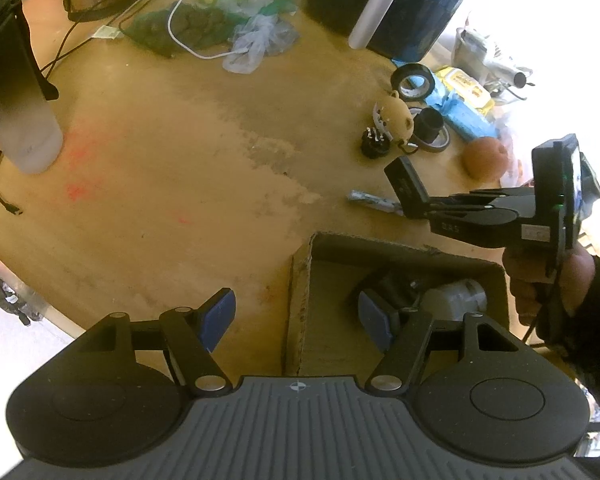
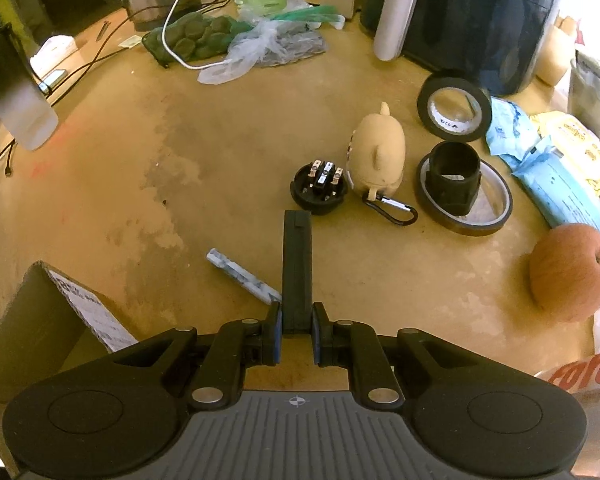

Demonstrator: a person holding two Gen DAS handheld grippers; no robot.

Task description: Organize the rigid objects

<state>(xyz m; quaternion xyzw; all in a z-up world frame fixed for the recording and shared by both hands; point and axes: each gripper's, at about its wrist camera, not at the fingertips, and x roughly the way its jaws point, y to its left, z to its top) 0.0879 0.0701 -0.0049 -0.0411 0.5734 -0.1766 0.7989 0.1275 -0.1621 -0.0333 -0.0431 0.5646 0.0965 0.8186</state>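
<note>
My right gripper (image 2: 297,332) is shut on one end of a flat black bar (image 2: 297,264), which sticks out forward above the round wooden table (image 2: 220,160). The left wrist view shows that right gripper (image 1: 422,208) and bar (image 1: 405,184) just beyond an open cardboard box (image 1: 300,320). My left gripper (image 1: 298,316) stands open over the box's left wall with nothing between its pads. In the box lie a white object (image 1: 456,298) and a dark one (image 1: 392,284). On the table are a marbled stick (image 2: 244,276), a black round plug part (image 2: 318,188) and a tan pig figure (image 2: 380,156) with a carabiner.
A black tape roll (image 2: 454,104), a black cylinder (image 2: 456,178) standing inside a thin tape ring, an orange fruit (image 2: 568,272) and blue packets (image 2: 560,184) crowd the right side. A dark appliance (image 2: 480,20), plastic bags, cables and a bottle (image 1: 16,100) line the back and left.
</note>
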